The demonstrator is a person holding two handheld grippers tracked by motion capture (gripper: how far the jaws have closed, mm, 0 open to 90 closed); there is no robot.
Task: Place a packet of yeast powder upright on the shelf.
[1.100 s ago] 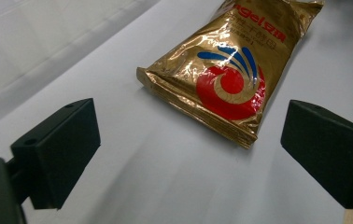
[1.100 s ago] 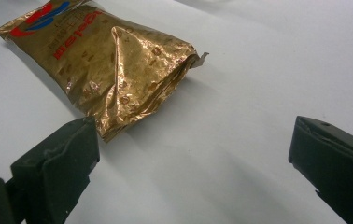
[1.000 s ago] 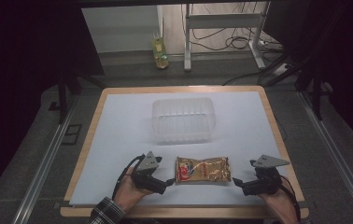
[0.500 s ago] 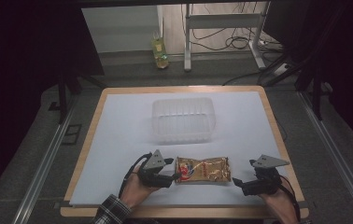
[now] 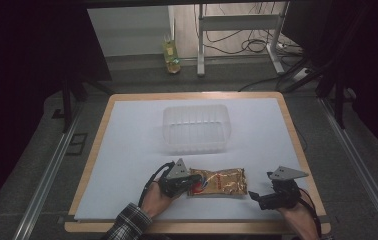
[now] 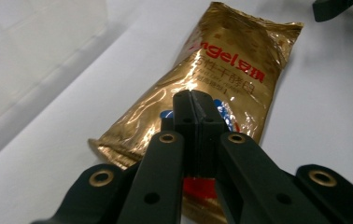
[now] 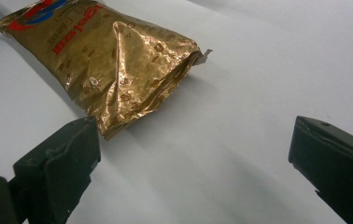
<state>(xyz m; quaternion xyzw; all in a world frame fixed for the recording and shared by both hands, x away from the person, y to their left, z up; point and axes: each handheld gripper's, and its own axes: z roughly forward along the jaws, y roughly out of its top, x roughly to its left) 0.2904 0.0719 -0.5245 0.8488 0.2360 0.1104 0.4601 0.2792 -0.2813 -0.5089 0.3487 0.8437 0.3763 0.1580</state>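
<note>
Grasp step in hand: left gripper [image 6: 194,109] jaws just closed, pinched shut on near end of gold foil packet [image 6: 221,70]. Right gripper [image 7: 188,154] held open beside packet's far end. Lift toward clear plastic container [image 5: 195,127], well ahead, judged next.

High view dim overall, surroundings near black; the white table [image 5: 127,150] is the brightest area, evenly lit from above; soft, grainy detail. Left gripper view: strong glare on the gold packet [image 6: 221,84]; near black jaws soft. Right gripper view: packet casts a soft shadow; jaws blurred at the bottom edges.
</note>
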